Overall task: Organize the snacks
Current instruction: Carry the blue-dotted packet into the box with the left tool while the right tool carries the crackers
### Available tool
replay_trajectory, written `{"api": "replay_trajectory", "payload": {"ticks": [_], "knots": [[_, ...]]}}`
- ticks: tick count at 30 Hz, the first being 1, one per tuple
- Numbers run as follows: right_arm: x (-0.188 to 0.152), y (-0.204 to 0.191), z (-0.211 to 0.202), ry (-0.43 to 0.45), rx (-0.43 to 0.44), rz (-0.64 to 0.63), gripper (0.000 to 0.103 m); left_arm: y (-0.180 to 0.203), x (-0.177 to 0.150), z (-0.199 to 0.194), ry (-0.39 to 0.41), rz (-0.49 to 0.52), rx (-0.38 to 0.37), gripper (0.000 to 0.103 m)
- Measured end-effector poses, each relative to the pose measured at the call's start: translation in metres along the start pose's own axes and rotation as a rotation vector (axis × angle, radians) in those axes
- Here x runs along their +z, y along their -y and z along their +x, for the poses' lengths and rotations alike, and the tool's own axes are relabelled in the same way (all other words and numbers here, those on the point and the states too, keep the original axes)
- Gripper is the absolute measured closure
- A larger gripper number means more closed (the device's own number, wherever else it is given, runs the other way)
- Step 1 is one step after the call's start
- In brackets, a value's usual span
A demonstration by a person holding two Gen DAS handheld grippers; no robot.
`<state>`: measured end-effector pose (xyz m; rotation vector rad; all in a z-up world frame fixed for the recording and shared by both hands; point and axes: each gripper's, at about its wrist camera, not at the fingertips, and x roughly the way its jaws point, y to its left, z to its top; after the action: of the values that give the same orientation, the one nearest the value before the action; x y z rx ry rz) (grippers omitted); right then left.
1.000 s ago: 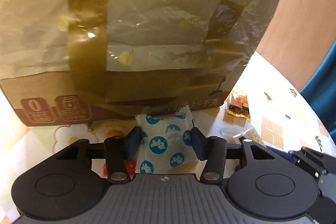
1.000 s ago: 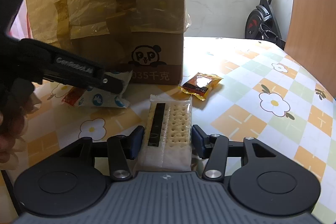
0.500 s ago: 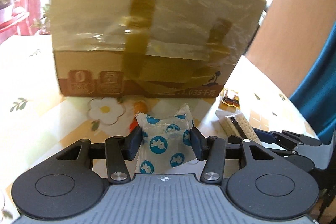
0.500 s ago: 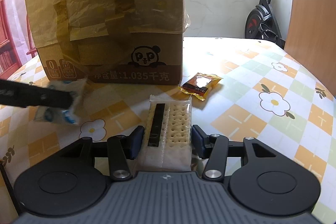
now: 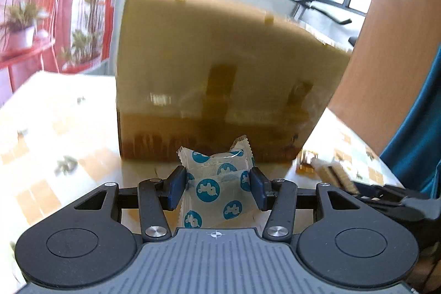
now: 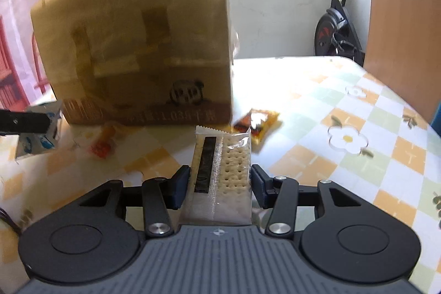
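Left tongs [image 5: 217,190] clenched on white blue-dotted candy pouch [image 5: 213,188], right tongs [image 6: 220,190] grasping clear cracker packet [image 6: 220,178], tall taped cardboard box [image 6: 137,51] at 12 o'clock on counter [image 6: 358,156]: lift both above its rim before releasing.

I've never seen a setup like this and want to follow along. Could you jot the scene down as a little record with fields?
Setting: flower-patterned table
Left gripper: shut on a white packet with blue dots, lifted off the table
Right gripper: shut on a cracker pack
Box: taped cardboard, standing behind both grippers
Loose on table: orange sachet; small red-orange snack, blurred
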<state>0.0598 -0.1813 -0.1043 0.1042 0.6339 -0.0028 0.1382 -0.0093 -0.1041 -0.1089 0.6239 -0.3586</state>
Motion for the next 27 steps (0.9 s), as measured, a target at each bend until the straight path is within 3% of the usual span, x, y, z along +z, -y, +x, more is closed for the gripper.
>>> {"api": "replay_trajectory", "payload": {"ticks": [8,13,18,27], "knots": [[0.072,-0.011,-0.055,0.241,0.054,-0.05,0.053,-0.003,0.066,-0.037,0.152,0.044,-0.026,0.05],[0.122,-0.018,-0.071,0.348,0.097,-0.097,0.053,-0.002,0.109,-0.04,0.197,0.073,-0.025,0.05],[0.166,-0.025,-0.053,0.379,0.112,-0.111,0.053,0.004,0.148,-0.026,0.23,0.097,-0.004,0.05],[0.207,-0.027,0.021,0.307,0.103,-0.084,0.053,-0.009,0.178,0.017,0.172,0.119,0.07,0.05]]}}
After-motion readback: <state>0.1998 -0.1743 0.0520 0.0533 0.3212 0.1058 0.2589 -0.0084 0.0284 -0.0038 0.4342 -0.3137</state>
